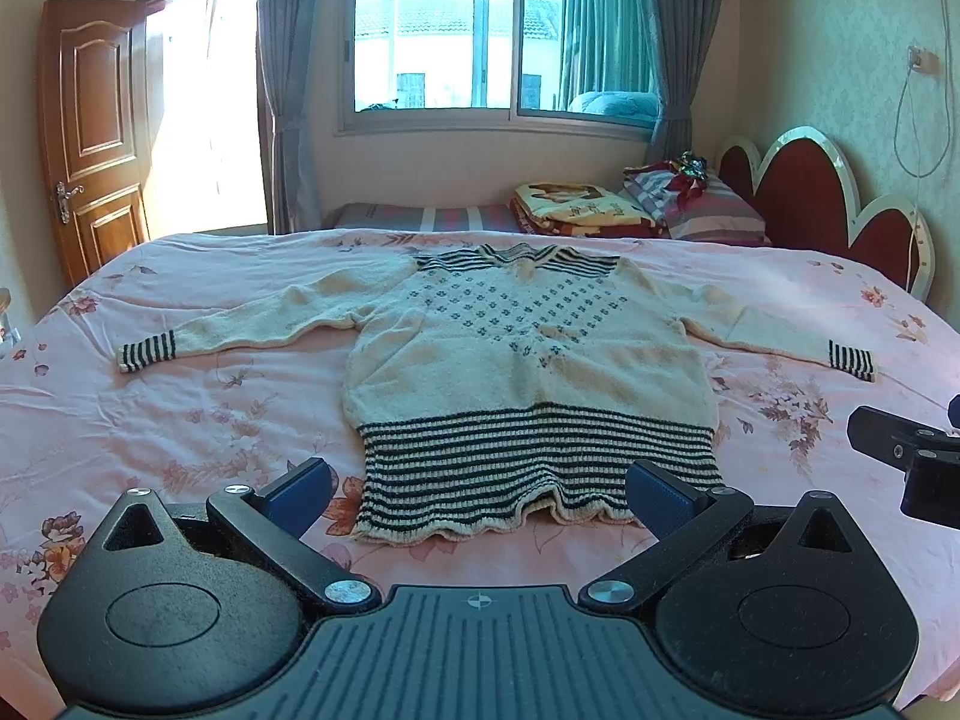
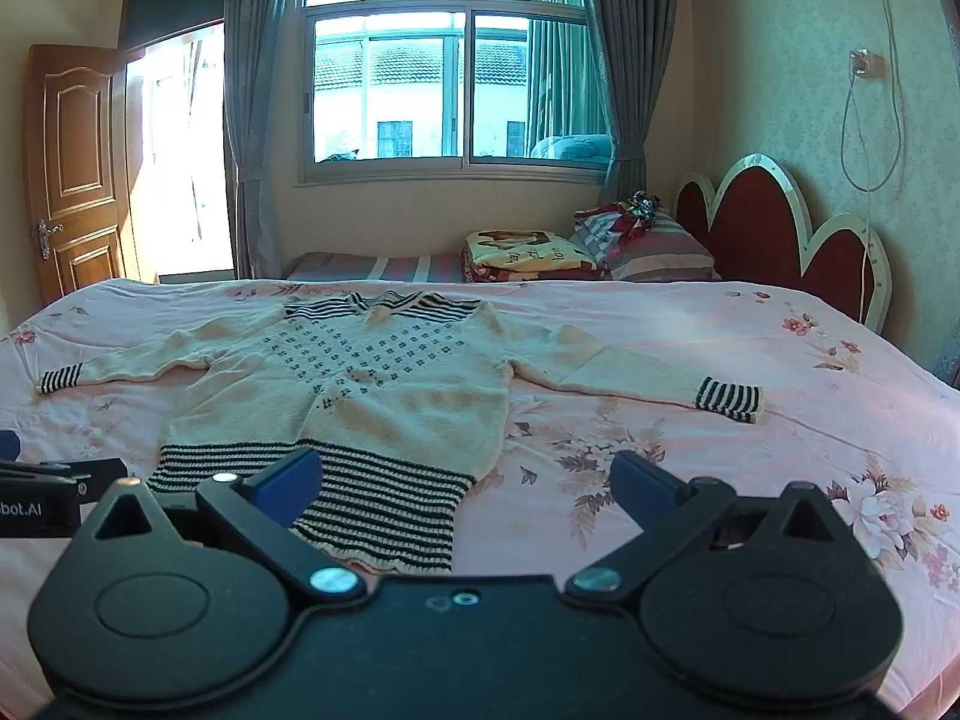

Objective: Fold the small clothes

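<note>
**Sweater spread flat on the bed, both grippers wide open above its hem**

Sweater [image 1: 528, 348], cream knit with dark striped hem, cuffs and collar, lies face up on the pink floral bedsheet [image 1: 180, 420]; both sleeves are stretched out sideways, the collar points toward the window [image 1: 492, 42] and the hem lies nearest the cameras. Left gripper [image 1: 480, 495] hangs over the near edge of the bed with its jaws spread fully; the striped hem shows between its blue pads [image 1: 300, 495], but the pads press on nothing. Right gripper [image 2: 468, 483] is likewise fully spread and holds nothing; its left finger shows in front of the hem's right part, its right finger in front of bare sheet; whether either touches the cloth cannot be told. Beyond the sheet lie a folded blanket [image 1: 576, 210] and striped pillows [image 1: 708, 204] beside the red headboard [image 1: 804, 192]; a wooden door [image 1: 90, 138] stands open at the left.
</note>
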Motion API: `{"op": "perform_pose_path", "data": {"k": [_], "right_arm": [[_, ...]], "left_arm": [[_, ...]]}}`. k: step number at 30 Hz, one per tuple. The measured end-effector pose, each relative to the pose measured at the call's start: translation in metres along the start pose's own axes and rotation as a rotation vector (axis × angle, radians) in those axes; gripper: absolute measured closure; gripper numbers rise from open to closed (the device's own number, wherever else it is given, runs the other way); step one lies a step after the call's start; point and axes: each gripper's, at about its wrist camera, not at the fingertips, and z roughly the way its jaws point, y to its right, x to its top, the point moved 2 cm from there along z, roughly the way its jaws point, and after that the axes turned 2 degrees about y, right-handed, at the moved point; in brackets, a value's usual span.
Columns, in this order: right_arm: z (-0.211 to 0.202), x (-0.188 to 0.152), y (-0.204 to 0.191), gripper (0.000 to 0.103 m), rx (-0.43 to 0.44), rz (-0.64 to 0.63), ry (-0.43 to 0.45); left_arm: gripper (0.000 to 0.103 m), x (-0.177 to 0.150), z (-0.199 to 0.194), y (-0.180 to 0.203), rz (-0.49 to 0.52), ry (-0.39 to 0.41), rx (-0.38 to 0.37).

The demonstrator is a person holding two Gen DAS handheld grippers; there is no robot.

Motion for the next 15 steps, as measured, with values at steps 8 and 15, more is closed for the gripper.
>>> {"op": "perform_pose_path", "data": {"k": [8, 15], "right_arm": [[0.0034, 0.0007, -0.0025, 0.001, -0.001, -0.001, 0.001], [0.0015, -0.0017, -0.0027, 0.001, 0.000, -0.001, 0.000]], "left_arm": [[0.000, 0.0015, -0.0025, 0.0000, 0.001, 0.010, 0.005], [0.000, 0.0022, -0.0025, -0.0004, 0.002, 0.005, 0.004]]}}
